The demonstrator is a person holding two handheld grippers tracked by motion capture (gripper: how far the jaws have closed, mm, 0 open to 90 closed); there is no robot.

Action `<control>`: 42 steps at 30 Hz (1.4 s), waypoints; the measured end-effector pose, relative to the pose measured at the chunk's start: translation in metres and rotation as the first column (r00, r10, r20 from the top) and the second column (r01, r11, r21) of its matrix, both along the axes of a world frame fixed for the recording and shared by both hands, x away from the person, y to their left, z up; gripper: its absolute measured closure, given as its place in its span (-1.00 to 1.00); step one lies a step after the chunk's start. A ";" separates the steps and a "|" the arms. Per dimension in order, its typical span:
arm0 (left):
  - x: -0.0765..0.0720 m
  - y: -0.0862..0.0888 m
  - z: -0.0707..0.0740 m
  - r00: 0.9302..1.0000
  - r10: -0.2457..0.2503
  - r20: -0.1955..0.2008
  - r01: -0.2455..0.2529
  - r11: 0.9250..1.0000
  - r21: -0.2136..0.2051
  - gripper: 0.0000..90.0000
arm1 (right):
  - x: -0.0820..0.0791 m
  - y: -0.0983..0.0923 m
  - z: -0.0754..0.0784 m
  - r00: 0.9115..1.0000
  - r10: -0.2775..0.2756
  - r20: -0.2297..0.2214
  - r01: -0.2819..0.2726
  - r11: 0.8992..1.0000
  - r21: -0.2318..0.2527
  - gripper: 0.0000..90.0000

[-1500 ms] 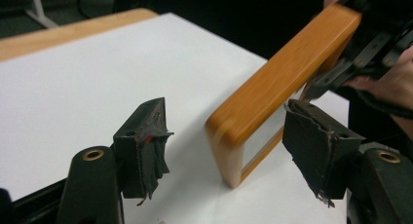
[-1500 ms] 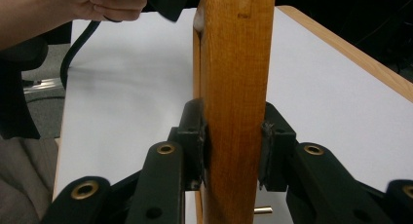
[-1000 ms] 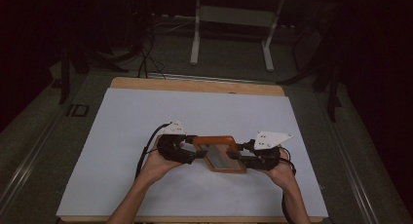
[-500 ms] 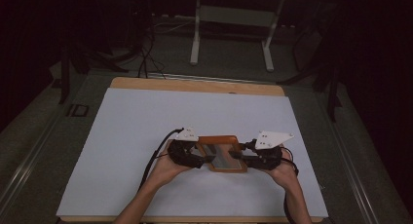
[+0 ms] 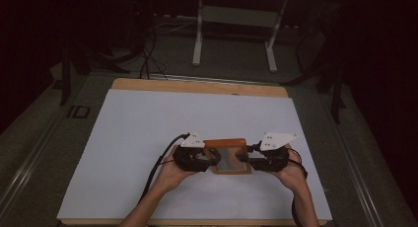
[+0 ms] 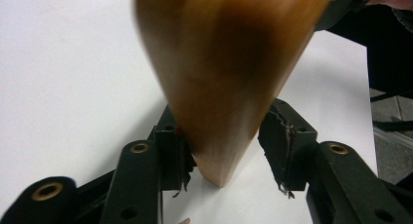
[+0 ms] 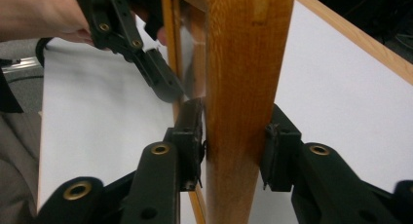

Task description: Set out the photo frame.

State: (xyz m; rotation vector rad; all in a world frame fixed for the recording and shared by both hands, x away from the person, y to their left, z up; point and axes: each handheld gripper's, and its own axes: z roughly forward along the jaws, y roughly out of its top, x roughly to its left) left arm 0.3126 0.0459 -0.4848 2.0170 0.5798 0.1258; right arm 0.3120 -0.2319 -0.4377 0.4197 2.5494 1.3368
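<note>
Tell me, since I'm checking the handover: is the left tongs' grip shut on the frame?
Not yet: left tongs straddle the wooden frame, one pad touching, the other apart.

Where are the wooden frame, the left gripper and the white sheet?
frame [image 5: 225,143], high view, on its far wooden edge
left gripper [image 5: 215,159], high view, between its fingertips at the frame's side
sheet [image 5: 148,118], high view, on a bare part
</note>
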 end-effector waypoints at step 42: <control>-0.002 0.056 0.014 0.995 0.094 -0.024 -0.096 0.982 -0.165 0.36 | 0.015 0.027 -0.026 0.977 -0.055 -0.206 0.115 0.950 0.290 0.33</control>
